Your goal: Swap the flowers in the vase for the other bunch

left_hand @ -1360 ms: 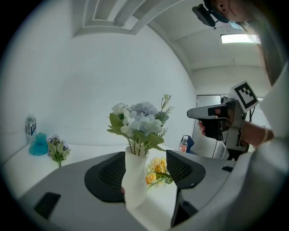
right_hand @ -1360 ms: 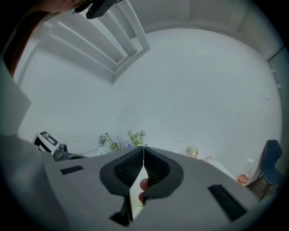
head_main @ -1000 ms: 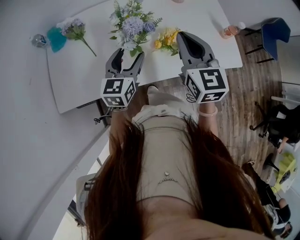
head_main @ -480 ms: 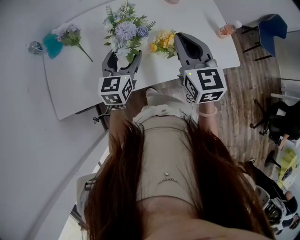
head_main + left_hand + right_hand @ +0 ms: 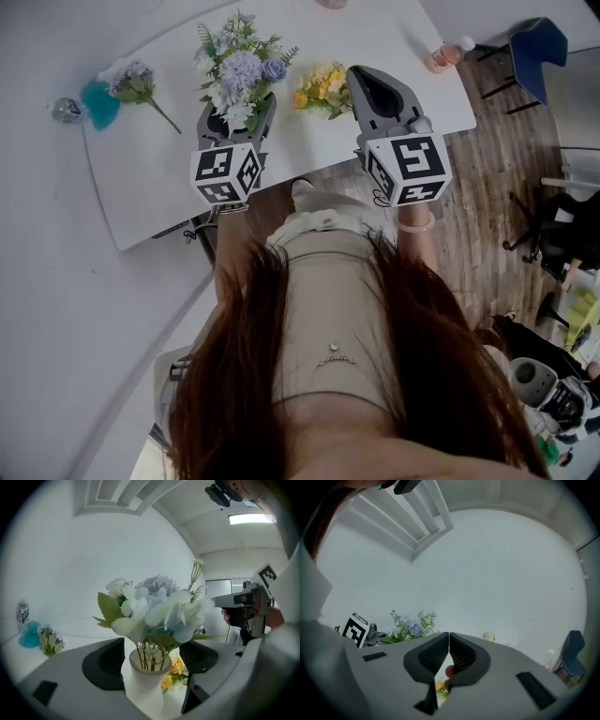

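A white ribbed vase (image 5: 142, 682) with a blue and white bunch (image 5: 236, 64) (image 5: 154, 607) stands on the white table (image 5: 159, 178). My left gripper (image 5: 235, 106) (image 5: 153, 652) is open. Its jaws have just been opening, and they now reach past both sides of the vase with a gap at each pad. A yellow bunch (image 5: 322, 86) (image 5: 172, 673) lies on the table just right of the vase. Over the table's near edge, beside the yellow bunch, my right gripper (image 5: 361, 74) (image 5: 449, 635) is shut and empty.
A small purple bunch (image 5: 138, 82) lies at the table's far left beside a teal object (image 5: 95, 101) and a shiny ball (image 5: 66, 110). A pink bottle (image 5: 447, 55) stands at the right end. A blue chair (image 5: 536, 47) stands beyond it on the wooden floor.
My left gripper has moved forward and its jaws have spread, so the vase now stands between them. The right gripper has stayed where it was.
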`<state>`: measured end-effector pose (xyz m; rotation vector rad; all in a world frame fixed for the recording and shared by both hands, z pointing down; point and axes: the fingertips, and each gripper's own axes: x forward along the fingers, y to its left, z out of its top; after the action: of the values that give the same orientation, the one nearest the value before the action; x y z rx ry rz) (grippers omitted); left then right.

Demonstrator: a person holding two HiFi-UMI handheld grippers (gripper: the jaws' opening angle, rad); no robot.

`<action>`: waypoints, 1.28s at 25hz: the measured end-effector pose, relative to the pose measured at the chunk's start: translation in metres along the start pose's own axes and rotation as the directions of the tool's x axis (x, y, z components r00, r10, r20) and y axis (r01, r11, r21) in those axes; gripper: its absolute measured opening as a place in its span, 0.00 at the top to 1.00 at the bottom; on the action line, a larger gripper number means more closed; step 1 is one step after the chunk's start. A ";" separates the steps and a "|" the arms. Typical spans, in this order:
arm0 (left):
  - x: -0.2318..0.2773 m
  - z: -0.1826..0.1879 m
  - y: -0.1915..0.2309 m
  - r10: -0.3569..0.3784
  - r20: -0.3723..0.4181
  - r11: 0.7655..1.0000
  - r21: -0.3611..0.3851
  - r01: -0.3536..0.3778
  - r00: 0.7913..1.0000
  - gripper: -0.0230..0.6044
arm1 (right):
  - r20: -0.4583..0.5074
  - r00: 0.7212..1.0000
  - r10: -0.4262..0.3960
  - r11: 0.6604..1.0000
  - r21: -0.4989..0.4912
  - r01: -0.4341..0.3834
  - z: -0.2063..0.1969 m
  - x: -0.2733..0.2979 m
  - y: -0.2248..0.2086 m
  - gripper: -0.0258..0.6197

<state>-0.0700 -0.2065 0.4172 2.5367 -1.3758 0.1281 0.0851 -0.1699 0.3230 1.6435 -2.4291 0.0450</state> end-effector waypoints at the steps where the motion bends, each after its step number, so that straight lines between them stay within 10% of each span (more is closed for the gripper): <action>1: 0.000 0.001 0.000 0.003 0.005 1.000 0.001 -0.003 1.000 0.39 | -0.001 1.000 -0.001 1.000 0.001 0.001 0.000 0.000 -0.001 0.92; 32: -0.020 0.038 -0.001 0.075 0.138 0.997 0.006 -0.077 0.988 0.76 | 0.032 0.997 -0.064 0.995 0.078 0.061 -0.006 -0.019 -0.019 0.92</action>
<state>-0.0821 -0.1999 0.3762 2.5451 -1.5270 -0.0259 0.1104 -0.1595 0.3233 1.7661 -2.4275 0.1026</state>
